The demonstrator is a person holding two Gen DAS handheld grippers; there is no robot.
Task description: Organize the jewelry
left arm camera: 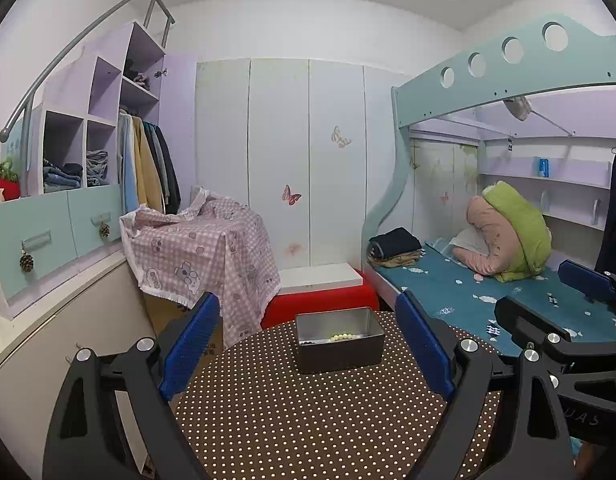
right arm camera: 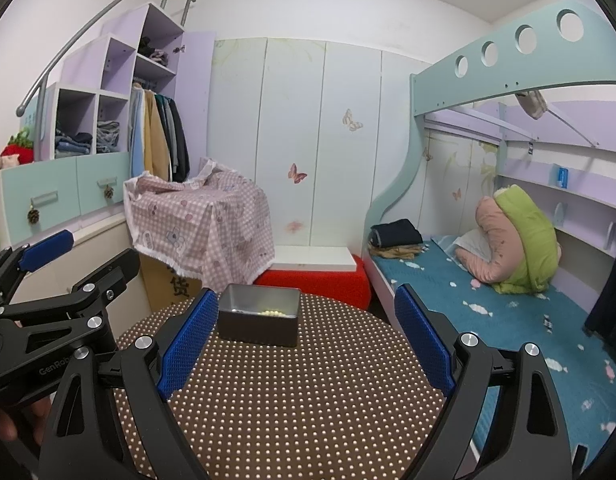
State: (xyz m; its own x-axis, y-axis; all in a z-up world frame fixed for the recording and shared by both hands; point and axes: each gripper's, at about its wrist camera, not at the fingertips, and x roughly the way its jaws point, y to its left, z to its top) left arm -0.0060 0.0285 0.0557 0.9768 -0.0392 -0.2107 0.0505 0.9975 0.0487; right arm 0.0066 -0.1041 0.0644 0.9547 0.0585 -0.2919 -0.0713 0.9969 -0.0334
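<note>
A small grey metal tin [left arm camera: 340, 340] stands open near the far edge of the round brown polka-dot table [left arm camera: 308, 412]. Inside it lie a pale yellow bead bracelet [left arm camera: 341, 336] and some dark beads [left arm camera: 308, 343]. My left gripper [left arm camera: 308, 348] is open, held back from the tin with nothing between its blue pads. In the right wrist view the tin [right arm camera: 259, 316] sits ahead and left of centre, with the yellow beads [right arm camera: 273, 313] showing inside. My right gripper [right arm camera: 306, 340] is open and empty too. Each gripper shows at the side of the other's view.
A red stool with a white board [left arm camera: 320, 294] stands just beyond the table. A pink checked cloth covers a box [left arm camera: 204, 248] to the left. A bunk bed with blue bedding [left arm camera: 488, 296] runs along the right, and cabinets [left arm camera: 48, 240] line the left.
</note>
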